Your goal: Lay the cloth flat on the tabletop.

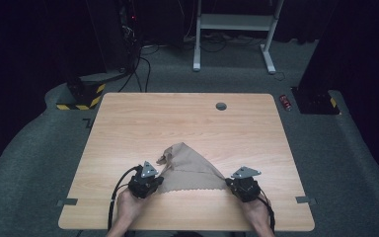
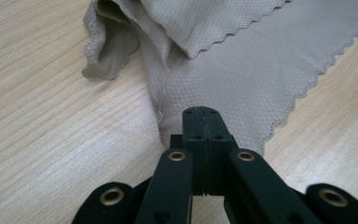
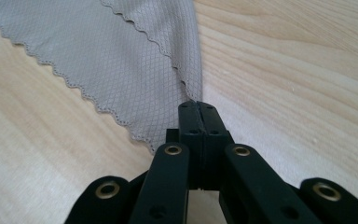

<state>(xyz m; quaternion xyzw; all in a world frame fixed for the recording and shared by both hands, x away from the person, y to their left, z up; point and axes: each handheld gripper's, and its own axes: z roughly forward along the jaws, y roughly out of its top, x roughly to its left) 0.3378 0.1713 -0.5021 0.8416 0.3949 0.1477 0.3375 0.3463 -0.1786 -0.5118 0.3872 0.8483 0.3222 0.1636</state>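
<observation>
A beige cloth (image 1: 190, 170) with scalloped edges lies on the wooden table (image 1: 177, 118), its near edge drawn between my two grippers and a rumpled fold rising toward the table's middle. My left gripper (image 1: 159, 181) is shut on the cloth's near left corner. In the left gripper view the jaws (image 2: 201, 113) meet over the cloth (image 2: 242, 79), and a bunched fold lies beyond. My right gripper (image 1: 227, 183) is shut on the near right corner. In the right gripper view the closed tips (image 3: 197, 106) pinch the cloth (image 3: 121, 60) at its point.
A round cable hole (image 1: 221, 106) sits near the table's far edge. Grey tape marks (image 1: 67, 202) (image 1: 302, 199) lie at the near corners. On the carpet beyond are a white desk frame (image 1: 237, 24), a yellow-and-black striped base (image 1: 81, 94) and a small red object (image 1: 286, 102).
</observation>
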